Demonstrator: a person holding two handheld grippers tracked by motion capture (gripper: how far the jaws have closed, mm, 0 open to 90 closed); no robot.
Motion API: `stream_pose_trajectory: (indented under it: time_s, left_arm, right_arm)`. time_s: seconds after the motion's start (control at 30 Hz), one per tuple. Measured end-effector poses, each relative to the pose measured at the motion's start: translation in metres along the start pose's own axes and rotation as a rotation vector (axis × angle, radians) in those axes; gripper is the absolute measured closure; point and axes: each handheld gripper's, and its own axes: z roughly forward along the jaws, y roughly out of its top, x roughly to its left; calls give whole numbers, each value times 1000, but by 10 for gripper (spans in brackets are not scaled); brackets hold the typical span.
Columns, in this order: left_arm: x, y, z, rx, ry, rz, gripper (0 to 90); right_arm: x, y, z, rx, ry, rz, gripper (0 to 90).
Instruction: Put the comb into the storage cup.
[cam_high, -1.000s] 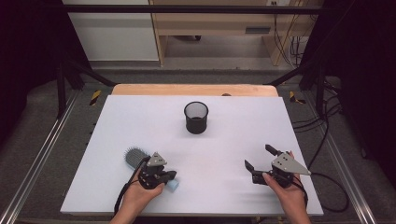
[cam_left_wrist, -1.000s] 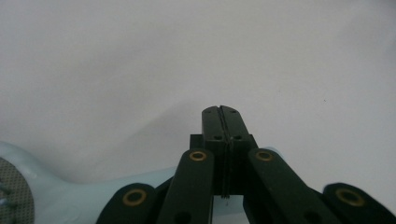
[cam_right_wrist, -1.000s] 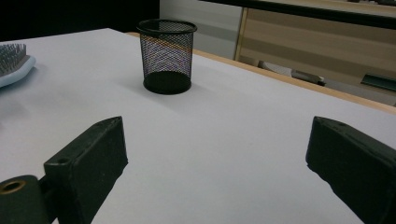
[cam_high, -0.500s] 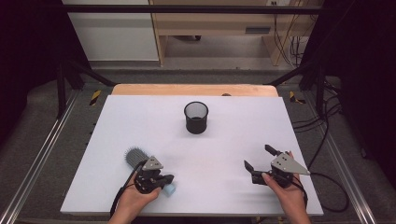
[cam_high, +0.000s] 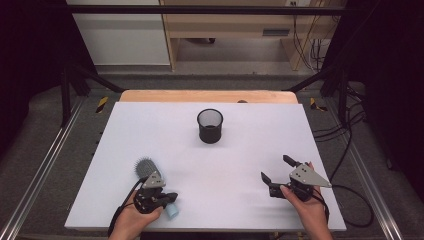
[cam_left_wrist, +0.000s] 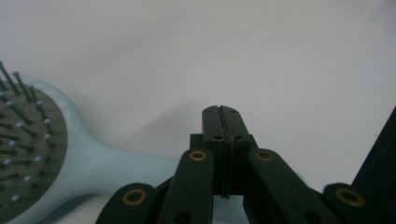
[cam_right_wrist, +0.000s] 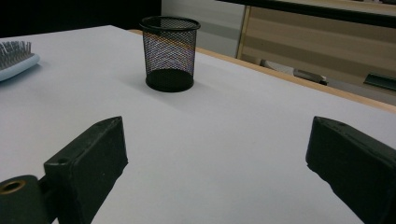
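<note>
A hairbrush (cam_high: 150, 176) is lying on the surface (cam_high: 250, 135) near its front left corner, head pointing toward the far side. The left tongs (cam_high: 167, 197) are sitting over its handle. A mesh cup (cam_high: 210, 126) is standing upright behind, near the middle. The right tongs (cam_high: 274, 170) are resting at the front right, well apart from the cup.

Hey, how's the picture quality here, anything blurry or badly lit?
High view: table evenly lit, surroundings dark. Left gripper view: hairbrush soft, closed fingers sharper. Right gripper view: mesh cup crisp with a soft shadow, near fingers blurred.
</note>
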Motion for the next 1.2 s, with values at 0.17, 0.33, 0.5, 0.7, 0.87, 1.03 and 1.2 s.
stream_pose_trajectory:
  time_s: [0.17,0.33,0.5,0.7,0.87,1.03,1.2]
  left_arm:
    - [1,-4,-5,23,5,13,900]
    - [3,-9,-9,43,15,18,900]
    - [8,-17,-14,83,42,27,900]
    - [18,-24,-24,97,68,12,900]
    - [26,-29,-32,106,93,3,900]
    - [34,-35,-41,104,115,-20,900]
    - [42,-39,-46,106,132,-31,900]
  right_arm:
    - [0,0,1,3,2,-3,53]
    - [0,0,1,2,3,-3,53]
    - [0,0,1,1,3,3,53]
    - [1,-1,1,3,5,2,53]
    - [0,-1,1,3,4,2,53]
    - [1,-1,2,8,5,2,53]
    - [1,-1,3,9,6,0,53]
